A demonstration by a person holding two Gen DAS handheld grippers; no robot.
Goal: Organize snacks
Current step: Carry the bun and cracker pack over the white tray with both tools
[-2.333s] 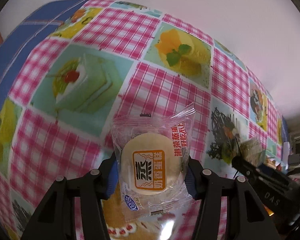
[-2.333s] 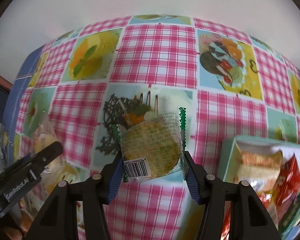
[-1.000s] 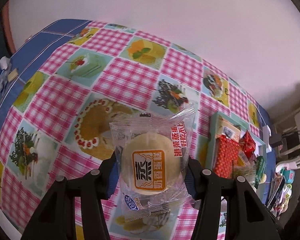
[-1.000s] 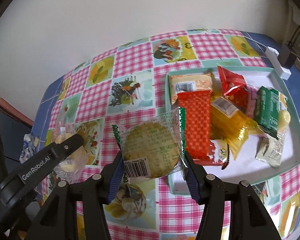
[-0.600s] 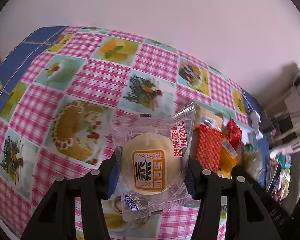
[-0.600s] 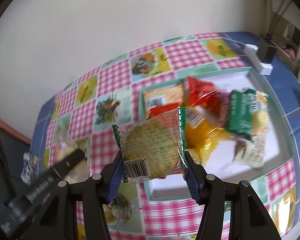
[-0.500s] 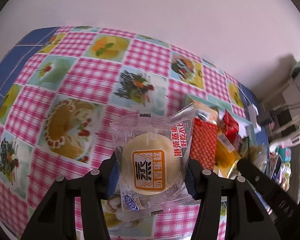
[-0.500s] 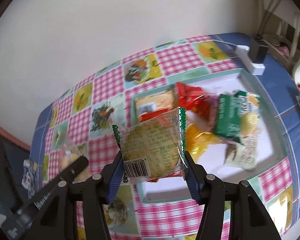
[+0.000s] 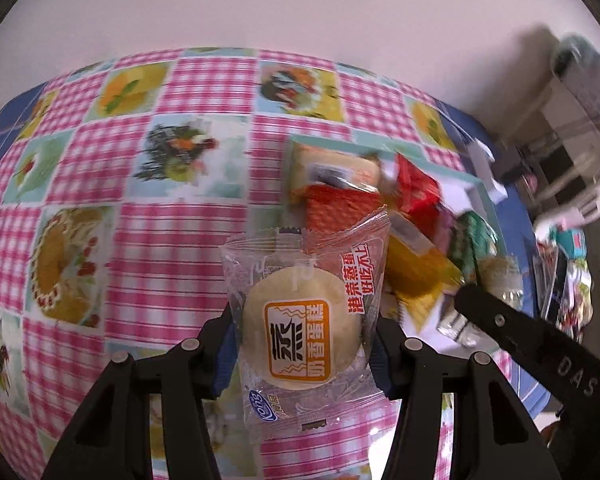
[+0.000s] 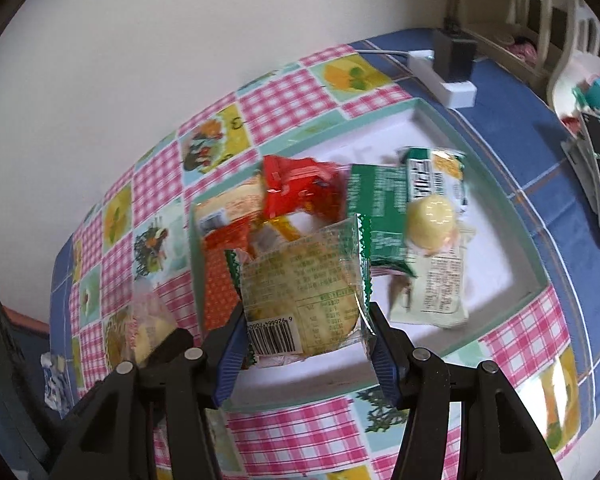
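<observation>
Meanwhile my left gripper (image 9: 302,344) pinched a cake packet (image 9: 303,322) beside the tray (image 10: 500,196); my right gripper (image 10: 306,342) pinched a biscuit packet (image 10: 300,284) above it.

"DAS" on gripper arm (image 9: 540,344) (partial)

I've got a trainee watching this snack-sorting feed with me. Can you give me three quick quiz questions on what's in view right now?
1. True or false: the left gripper is empty.
2. What does the right gripper hold: (a) a red packet, (b) a clear-wrapped cake with a barcode, (c) nothing?
3. Where do the other snacks lie?

Key:
1. False; it is shut on a wrapped steamed cake.
2. (b)
3. In the shallow teal-rimmed tray on the checked tablecloth.
</observation>
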